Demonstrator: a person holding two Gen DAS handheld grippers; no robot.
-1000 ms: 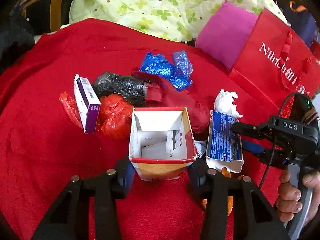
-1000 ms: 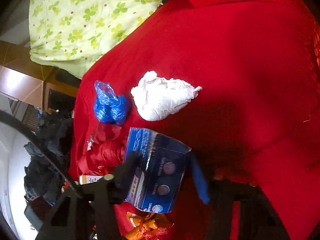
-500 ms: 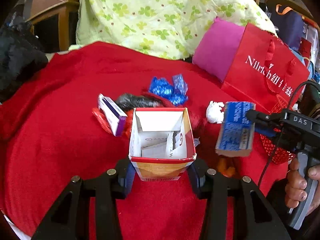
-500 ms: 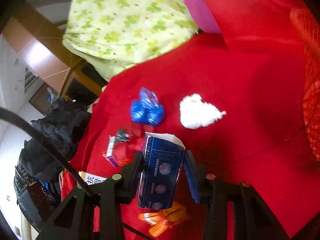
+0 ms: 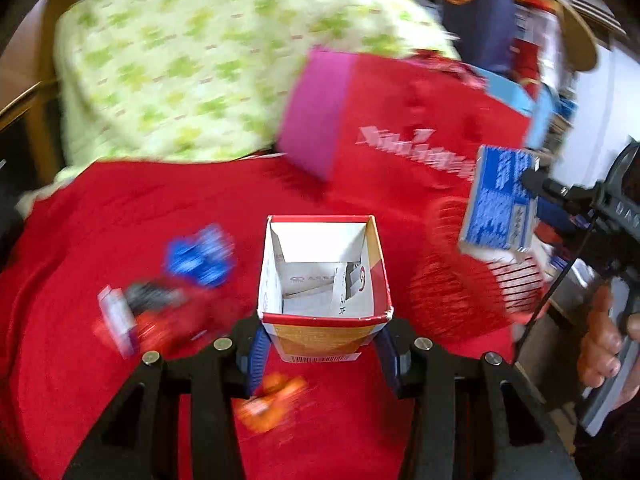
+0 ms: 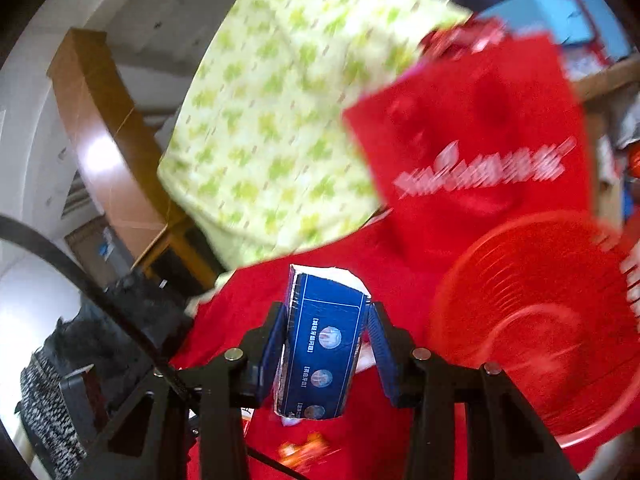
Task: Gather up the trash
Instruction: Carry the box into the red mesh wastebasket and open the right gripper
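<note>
Above the red blanket point(image 5: 100, 220), my left jaws pinching an open-topped carton point(image 5: 324, 280), mouth upward, my right jaws pinching a blue box point(image 6: 324, 344), long axis pointing away, red basket point(image 6: 536, 320) beside.

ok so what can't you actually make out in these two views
- Left wrist view: the small trash on the red blanket, namely the blue wrapper, the purple-and-white box and the orange scrap, is smeared by motion blur; print unreadable.
- Red bag: lettering blurred in both views.
- Right wrist view: the red basket is blurred and cut by the frame edge; contents unclear.
- Blue box: its lower end is hidden behind the fingers.
</note>
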